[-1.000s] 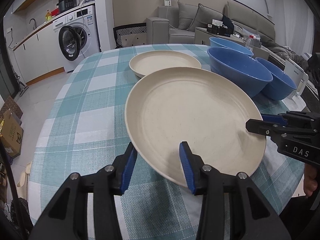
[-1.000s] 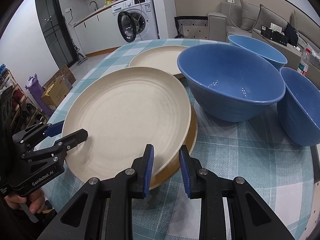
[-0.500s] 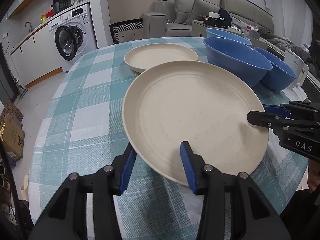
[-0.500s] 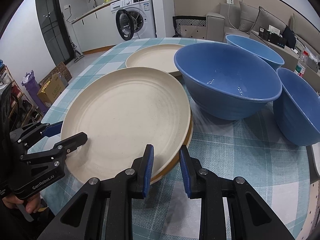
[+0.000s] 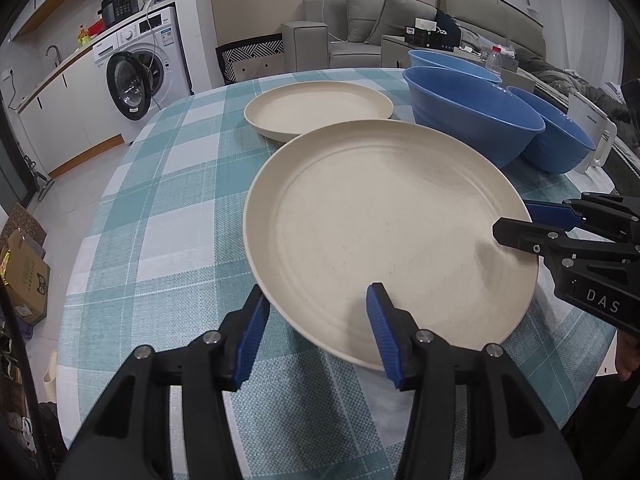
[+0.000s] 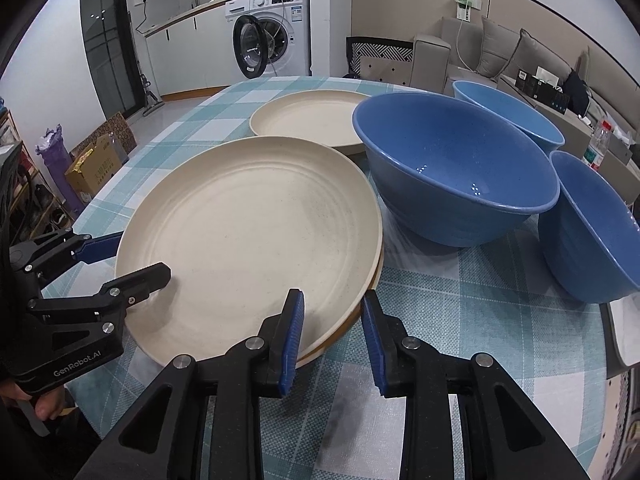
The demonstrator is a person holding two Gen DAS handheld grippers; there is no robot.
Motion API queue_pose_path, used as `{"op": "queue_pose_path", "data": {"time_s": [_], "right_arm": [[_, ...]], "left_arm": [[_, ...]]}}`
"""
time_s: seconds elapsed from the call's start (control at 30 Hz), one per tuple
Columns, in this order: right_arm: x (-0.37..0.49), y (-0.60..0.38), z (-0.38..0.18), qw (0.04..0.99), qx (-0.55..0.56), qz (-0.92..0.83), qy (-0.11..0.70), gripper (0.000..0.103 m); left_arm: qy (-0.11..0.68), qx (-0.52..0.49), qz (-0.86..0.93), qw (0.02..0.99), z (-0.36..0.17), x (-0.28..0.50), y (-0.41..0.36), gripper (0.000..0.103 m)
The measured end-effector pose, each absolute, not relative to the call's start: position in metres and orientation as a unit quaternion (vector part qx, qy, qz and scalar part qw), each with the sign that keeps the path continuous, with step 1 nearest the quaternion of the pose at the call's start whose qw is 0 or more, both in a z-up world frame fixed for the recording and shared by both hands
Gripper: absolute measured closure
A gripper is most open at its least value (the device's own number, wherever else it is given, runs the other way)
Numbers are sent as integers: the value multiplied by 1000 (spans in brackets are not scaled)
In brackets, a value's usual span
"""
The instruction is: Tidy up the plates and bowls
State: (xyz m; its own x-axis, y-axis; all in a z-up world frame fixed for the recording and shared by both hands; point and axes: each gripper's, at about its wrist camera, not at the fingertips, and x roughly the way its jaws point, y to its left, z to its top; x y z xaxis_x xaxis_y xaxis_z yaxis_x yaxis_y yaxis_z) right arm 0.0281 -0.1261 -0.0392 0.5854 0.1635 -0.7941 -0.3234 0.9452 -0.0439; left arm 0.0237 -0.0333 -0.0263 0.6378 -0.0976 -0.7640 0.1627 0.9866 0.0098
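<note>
A large cream plate [image 5: 384,232] [image 6: 248,232] lies on top of another plate whose tan rim [image 6: 372,280] shows beneath it, on the checked tablecloth [image 5: 168,208]. My left gripper [image 5: 316,336] straddles the near-left rim, one finger over the plate and one outside. Its jaws are opening and the pads stand off the rim. My right gripper [image 6: 332,336] straddles the near-right rim. Its jaws are also opening, with a thin gap at the rim. A second cream plate [image 5: 316,108] sits behind. Three blue bowls [image 6: 452,184] [image 6: 508,108] [image 6: 592,232] stand to the right.
The table's near edge runs just below both grippers. A washing machine [image 5: 136,84] and counter stand at the back left, and a sofa [image 5: 384,16] at the back. Cardboard boxes [image 5: 24,276] lie on the floor to the left. A hand [image 6: 44,412] holds the left gripper.
The large plate has come down from a raised tilt onto the plate beneath it. Both grippers' jaws have widened, the left one more.
</note>
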Motion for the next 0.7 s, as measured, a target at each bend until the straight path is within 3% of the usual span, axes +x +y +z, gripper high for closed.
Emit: {"op": "queue_pose_path", "data": {"time_s": [0.7], "right_arm": [[32,-130,-46,884,-91,137,438,70]], "left_arm": [[428,37,-75,900,-33,27,-34,46]]}}
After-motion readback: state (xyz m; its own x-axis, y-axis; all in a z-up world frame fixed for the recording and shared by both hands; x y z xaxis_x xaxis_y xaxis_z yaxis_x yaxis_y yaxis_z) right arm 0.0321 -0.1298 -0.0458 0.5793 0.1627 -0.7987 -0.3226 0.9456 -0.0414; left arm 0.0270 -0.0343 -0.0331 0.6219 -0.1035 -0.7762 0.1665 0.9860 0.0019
